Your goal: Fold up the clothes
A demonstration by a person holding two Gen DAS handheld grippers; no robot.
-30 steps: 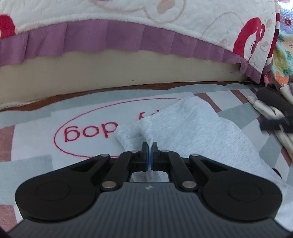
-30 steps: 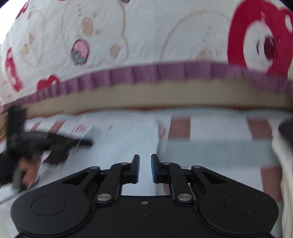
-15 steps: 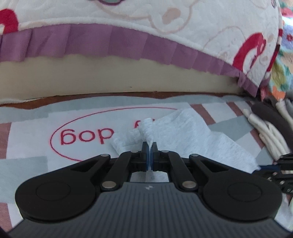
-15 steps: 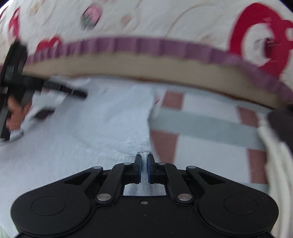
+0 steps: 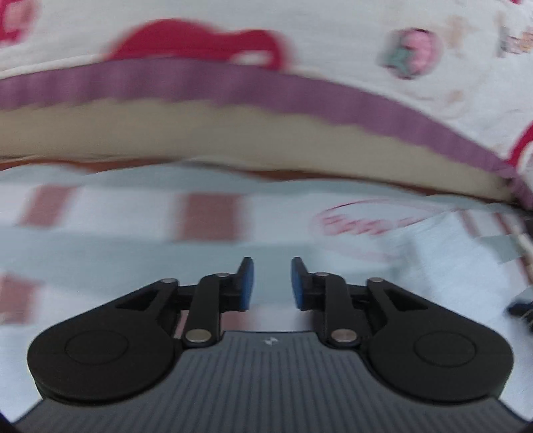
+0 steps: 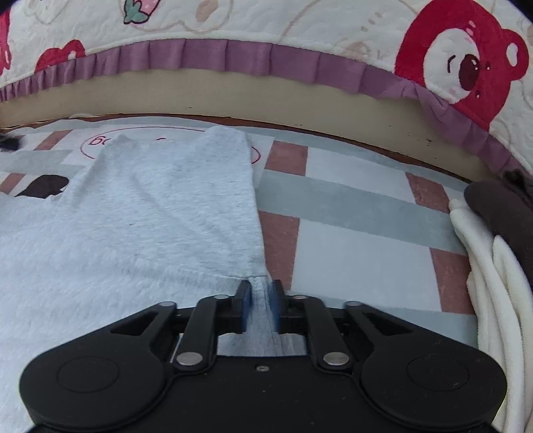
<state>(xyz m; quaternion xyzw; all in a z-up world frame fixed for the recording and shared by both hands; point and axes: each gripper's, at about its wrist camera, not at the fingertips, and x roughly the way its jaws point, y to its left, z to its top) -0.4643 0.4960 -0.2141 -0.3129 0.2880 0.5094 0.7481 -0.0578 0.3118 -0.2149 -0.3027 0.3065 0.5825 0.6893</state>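
Pale grey fleece filled the foreground as the light grey garment [image 6: 140,213] lay spread flat on a checked mat [image 6: 359,206] of white, grey-green and brick-red squares, stretching ahead and to the left of the right hand-held gripper [image 6: 260,304]. That tool's blue-padded fingers [image 6: 246,304] stood slightly parted on either side of a narrow strip at the garment's near right edge, not visibly pressing it, so the grip looked released. Beyond the garment, a red oval logo [image 6: 100,143] printed on the mat showed partly from under the cloth. Farther ahead ran the side of a bed, its tan mattress edge [image 6: 233,90] topped by a cream quilt [image 6: 266,16] with a purple ruffle [image 6: 206,55] and a red bear face [image 6: 466,66] at upper right. To the right of the same gripper, folded cream fabric [image 6: 493,276] and a dark brown item [image 6: 499,206] rested at the mat's edge. A dark patch [image 6: 43,186] lay at the far left, just past the garment. In the motion-blurred left wrist view, the left hand-held gripper [image 5: 271,283] hung with its jaws wide apart and nothing between them, above the checked mat [image 5: 133,239]. From there the grey garment [image 5: 449,266] appeared ahead and off to the right, with the red oval logo [image 5: 363,223] beyond it and the bed's purple ruffle [image 5: 266,83] arching across the background.
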